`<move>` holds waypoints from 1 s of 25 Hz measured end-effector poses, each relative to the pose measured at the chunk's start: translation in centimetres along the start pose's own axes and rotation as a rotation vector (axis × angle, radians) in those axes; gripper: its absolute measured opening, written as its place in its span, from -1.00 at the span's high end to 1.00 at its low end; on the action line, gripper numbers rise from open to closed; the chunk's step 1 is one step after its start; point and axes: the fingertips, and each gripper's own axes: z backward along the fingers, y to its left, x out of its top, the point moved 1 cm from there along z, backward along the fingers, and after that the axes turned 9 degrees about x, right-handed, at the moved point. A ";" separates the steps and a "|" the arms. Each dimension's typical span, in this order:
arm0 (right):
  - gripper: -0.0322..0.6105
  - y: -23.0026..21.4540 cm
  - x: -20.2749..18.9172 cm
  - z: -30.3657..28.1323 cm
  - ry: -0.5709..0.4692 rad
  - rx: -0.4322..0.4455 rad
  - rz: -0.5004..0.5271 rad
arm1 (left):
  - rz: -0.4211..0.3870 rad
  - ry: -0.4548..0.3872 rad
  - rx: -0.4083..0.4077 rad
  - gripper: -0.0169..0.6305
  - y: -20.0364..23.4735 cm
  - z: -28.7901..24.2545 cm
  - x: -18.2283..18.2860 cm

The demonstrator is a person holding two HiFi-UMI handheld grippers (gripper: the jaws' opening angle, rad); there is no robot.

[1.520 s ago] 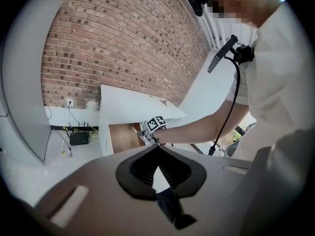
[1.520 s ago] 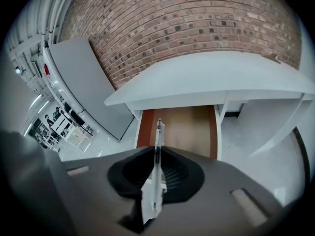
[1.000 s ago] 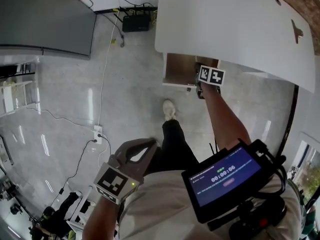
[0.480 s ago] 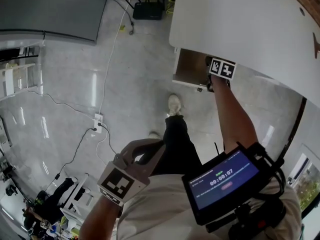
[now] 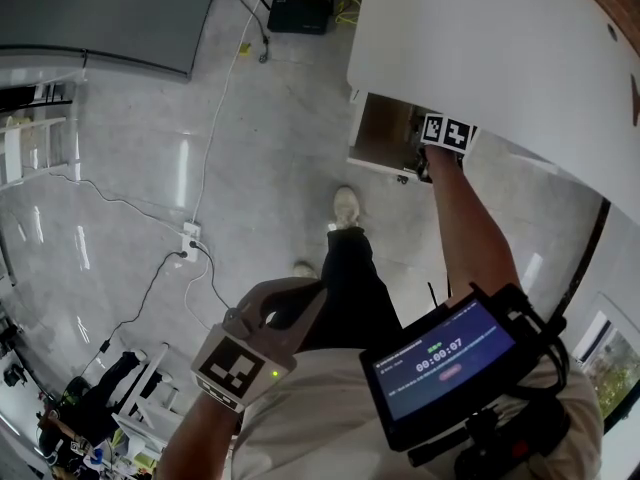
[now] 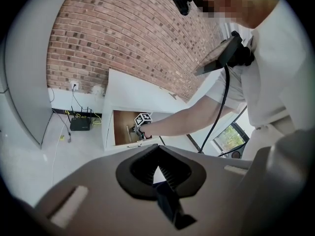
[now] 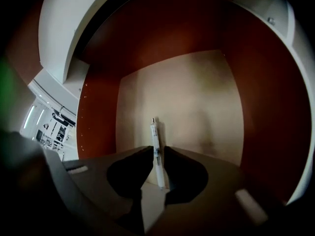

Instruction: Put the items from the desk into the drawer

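The slim white plastic pen [image 7: 155,134] is sitting upright between the jaws of the right claw [image 7: 157,151], which is pinching it narrowly about its lower half, tip pointing into the open drawer with the bare light-wood floor and reddish-brown walls [image 7: 197,97]. The pen is hanging inside the drawer and, as far as the right gripper view shows, is not yet lying on the floor, so this item is being delivered but not released. No other item is showing on the part of the drawer floor in view, which suggests the task is at an early stage, though the near corners are hiding behind the claw. In the head view the drawer [image 5: 383,128] is standing pulled out beneath the broad white table [image 5: 500,48], and the person's right arm is reaching into it, covering the pen entirely. The left claw [image 6: 158,154] is idling low by the person's waist, its jaws pressed together with nothing between them. What is left on the table is hard to judge: a small brown shape [image 5: 635,86] is being cut off by the picture's edge and may be another item waiting.
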 end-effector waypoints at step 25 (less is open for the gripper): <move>0.84 13.5 -8.1 18.7 -0.059 0.015 0.341 | -0.179 -0.153 0.024 0.92 -3.8 11.1 -3.7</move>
